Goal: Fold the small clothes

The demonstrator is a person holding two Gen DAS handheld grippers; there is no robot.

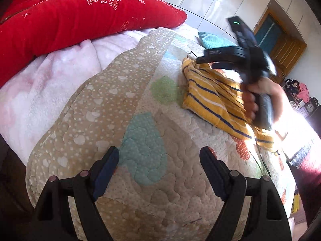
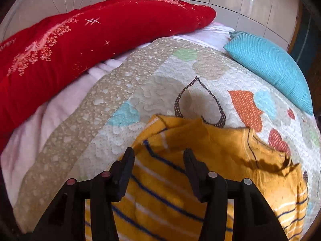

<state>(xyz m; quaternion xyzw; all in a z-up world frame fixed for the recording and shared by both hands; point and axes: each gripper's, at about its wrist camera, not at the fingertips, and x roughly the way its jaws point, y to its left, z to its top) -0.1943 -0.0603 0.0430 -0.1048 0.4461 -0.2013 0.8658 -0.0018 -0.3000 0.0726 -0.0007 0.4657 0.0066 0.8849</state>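
Observation:
A small yellow top with navy and white stripes (image 1: 212, 98) lies partly folded on the patterned quilt (image 1: 140, 120). My left gripper (image 1: 159, 156) is open and empty above the bare quilt, well to the left of the top. My right gripper (image 2: 158, 156) is open and hovers just above the striped part of the top (image 2: 180, 170), with nothing between its fingers. In the left wrist view the right gripper (image 1: 202, 60) shows blurred in a hand over the top's far edge.
A red embroidered duvet (image 1: 70, 20) and a pink fleece blanket (image 1: 50, 76) are piled on the left. A teal cushion (image 2: 268, 66) lies at the quilt's far right. A wooden door (image 1: 284, 48) and a cluttered shelf (image 1: 301, 96) stand beyond the bed.

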